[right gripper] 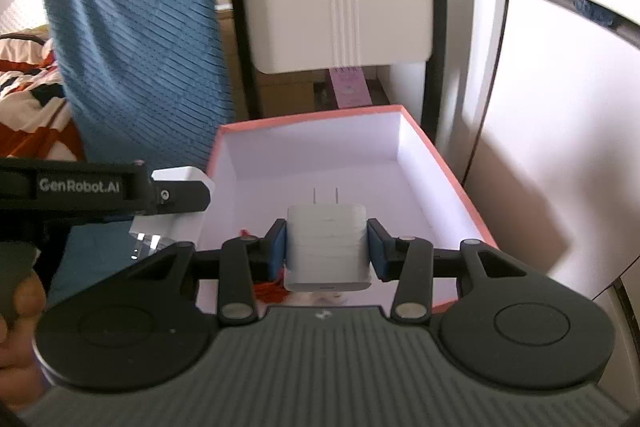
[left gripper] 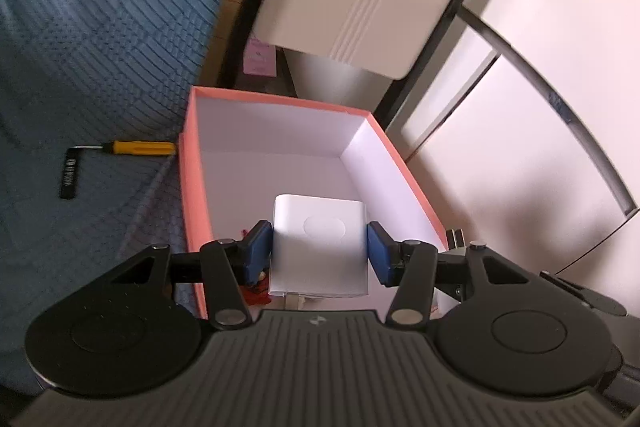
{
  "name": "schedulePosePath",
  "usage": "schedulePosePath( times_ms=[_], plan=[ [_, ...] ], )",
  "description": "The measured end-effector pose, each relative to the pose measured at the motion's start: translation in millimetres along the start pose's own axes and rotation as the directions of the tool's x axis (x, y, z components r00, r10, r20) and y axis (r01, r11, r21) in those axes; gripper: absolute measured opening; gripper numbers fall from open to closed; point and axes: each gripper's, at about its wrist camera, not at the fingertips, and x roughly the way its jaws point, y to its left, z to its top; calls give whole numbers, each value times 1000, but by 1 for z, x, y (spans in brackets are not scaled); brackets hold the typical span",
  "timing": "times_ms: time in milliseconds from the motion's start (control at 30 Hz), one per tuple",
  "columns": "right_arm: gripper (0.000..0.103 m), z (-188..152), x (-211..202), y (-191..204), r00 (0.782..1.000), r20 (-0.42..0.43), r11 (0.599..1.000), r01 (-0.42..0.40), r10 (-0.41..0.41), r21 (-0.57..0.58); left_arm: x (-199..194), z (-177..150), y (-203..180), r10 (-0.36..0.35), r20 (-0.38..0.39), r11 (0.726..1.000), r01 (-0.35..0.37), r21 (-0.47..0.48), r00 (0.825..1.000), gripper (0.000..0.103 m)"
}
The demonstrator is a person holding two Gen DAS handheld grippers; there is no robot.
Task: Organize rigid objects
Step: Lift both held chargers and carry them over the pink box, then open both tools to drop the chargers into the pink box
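While both tools hung over the open box (left gripper: pixel 192 187), the step in hand looked like carrying two chargers to it. On the blue bedcover (left gripper: pixel 80 67) left of the box lay a screwdriver (left gripper: pixel 144 147) and a black stick (left gripper: pixel 69 177), not yet stowed. The left tool (left gripper: pixel 319 251) was clamped, part-open, on a white charger (left gripper: pixel 320 243) above the box's near left corner. The right tool (right gripper: pixel 327 247) gripped a ribbed plug (right gripper: pixel 327 243), prongs forward, over the box's near edge. The next move probably called for lowering each to the box floor and opening the pads (left gripper: pixel 256 251) without the tools colliding.
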Motion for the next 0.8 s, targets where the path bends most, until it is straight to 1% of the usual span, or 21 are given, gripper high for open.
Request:
schedulePosePath(
  times_ms=[100, 167, 233, 300, 400, 567, 700, 767, 800],
  plan=[
    [45, 3, 17, -14, 999, -35, 1000, 7, -6, 24, 24, 5, -8, -14, -35, 1000, 15, 9, 999, 58],
    [45, 4, 30, -25, 997, -72, 999, 5, -1, 49, 42, 5, -14, -10, -67, 1000, 12, 22, 998, 58],
    [45, 5, 45, -35, 993, -116, 997, -5, 14, 76, 59, 6, -20, -9, -96, 999, 12, 31, 995, 58],
    [45, 5, 59, -41, 988, -154, 997, 1, 10, 74, 73, 6, -22, -11, -124, 1000, 15, 27, 992, 58],
    [45, 6, 77, -51, 980, -198, 997, -9, 25, 83, 93, 7, -24, -2, -158, 1000, 6, 23, 987, 58],
    [45, 2, 96, -58, 970, -239, 996, -13, 35, 89, 113, 8, -24, 2, -200, 1000, 0, 12, 980, 58],
    [45, -5, 106, -63, 962, -270, 994, -15, 43, 105, 118, 7, -23, 10, -212, 1000, -8, 11, 977, 58],
    [46, -6, 108, -65, 957, -285, 993, -15, 48, 116, 119, 7, -23, 3, -212, 1000, -1, 8, 977, 58],
    [46, -7, 108, -66, 956, -290, 992, -14, 50, 126, 118, 7, -23, -2, -206, 1000, 3, 4, 978, 59]
  ],
)
